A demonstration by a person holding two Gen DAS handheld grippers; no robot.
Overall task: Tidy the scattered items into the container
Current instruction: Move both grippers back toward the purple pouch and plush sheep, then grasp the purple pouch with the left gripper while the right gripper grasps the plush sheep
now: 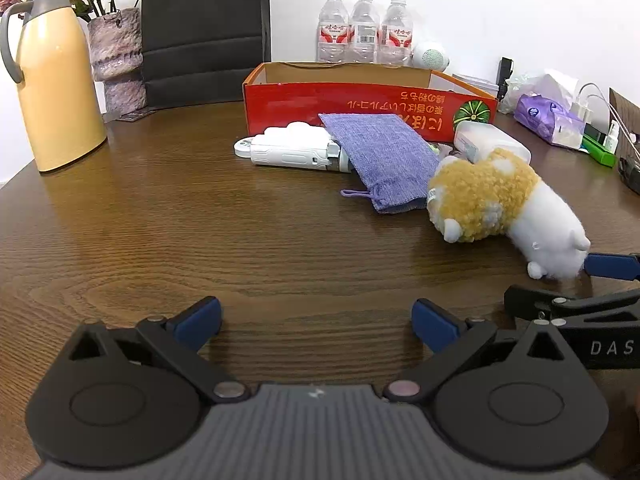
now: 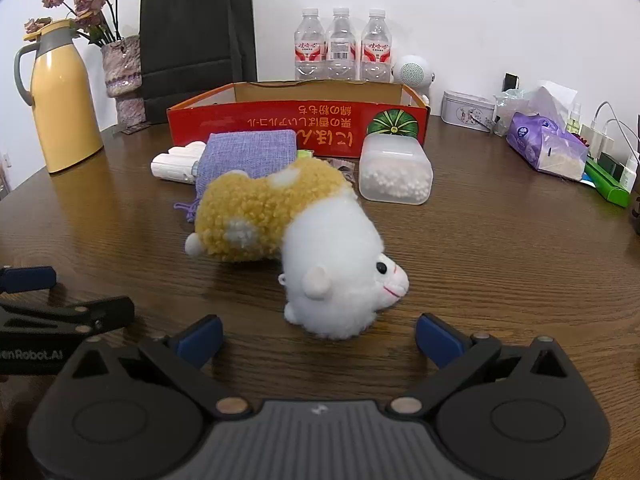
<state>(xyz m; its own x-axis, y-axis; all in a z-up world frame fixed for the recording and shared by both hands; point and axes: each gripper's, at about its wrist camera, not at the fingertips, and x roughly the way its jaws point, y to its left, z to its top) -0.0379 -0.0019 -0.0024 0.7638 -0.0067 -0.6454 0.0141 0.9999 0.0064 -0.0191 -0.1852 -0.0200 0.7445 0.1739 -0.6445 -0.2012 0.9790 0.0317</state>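
Observation:
A plush alpaca toy (image 2: pixel 304 236), tan body and white head, lies on its side on the wooden table (image 2: pixel 500 260). My right gripper (image 2: pixel 318 340) is open just short of its head, nothing between the fingers. My left gripper (image 1: pixel 316 322) is open over bare wood, left of the plush toy (image 1: pixel 496 204). Behind the toy lie a purple cloth pouch (image 1: pixel 380 156), a white handheld device (image 1: pixel 296 150) and a clear tub of cotton swabs (image 2: pixel 396 170). The red open cardboard box (image 2: pixel 260 122) stands beyond them. The pouch (image 2: pixel 246 150) overlaps the device (image 2: pixel 174 166).
A yellow thermos jug (image 1: pixel 56 80) and a vase of dried flowers (image 1: pixel 116 56) stand far left, a black paper bag (image 1: pixel 204 28) behind. Three water bottles (image 2: pixel 342 46), a white speaker (image 2: pixel 412 70), a tin (image 2: pixel 466 112), tissue pack (image 2: pixel 546 146) and chargers crowd the back right.

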